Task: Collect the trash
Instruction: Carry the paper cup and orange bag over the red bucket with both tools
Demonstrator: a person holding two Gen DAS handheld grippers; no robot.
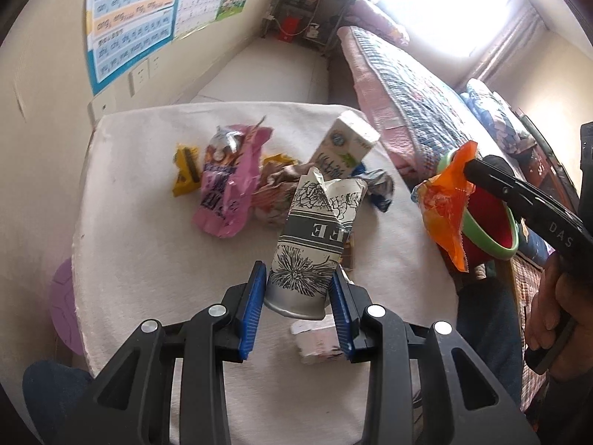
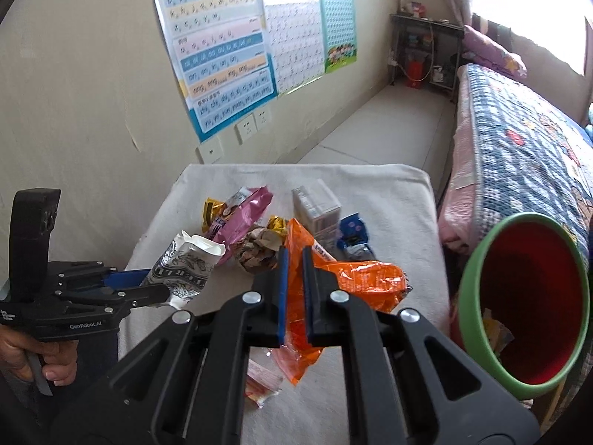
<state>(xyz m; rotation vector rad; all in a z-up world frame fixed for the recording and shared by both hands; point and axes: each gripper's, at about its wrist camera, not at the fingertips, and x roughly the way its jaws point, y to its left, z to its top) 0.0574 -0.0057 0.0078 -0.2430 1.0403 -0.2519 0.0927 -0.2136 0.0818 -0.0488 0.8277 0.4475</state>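
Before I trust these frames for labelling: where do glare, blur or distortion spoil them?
Left wrist view: the window is blown out white, the small white packet beneath the crumpled printed paper cup is blurred. Right wrist view: window glare top right; fisheye bends the wall posters.

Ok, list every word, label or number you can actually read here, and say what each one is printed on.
"GenRobot.AI": side of the left gripper.
"DAS": arm of the right gripper; the rest is cut off.
"E": grey band of the crushed paper cup, upside down; its other letters are creased away.
Pinyin syllables such as "ang, eng": wall poster; most rows too small to read.
Milk carton, pink wrapper, orange wrapper: print too blurred.
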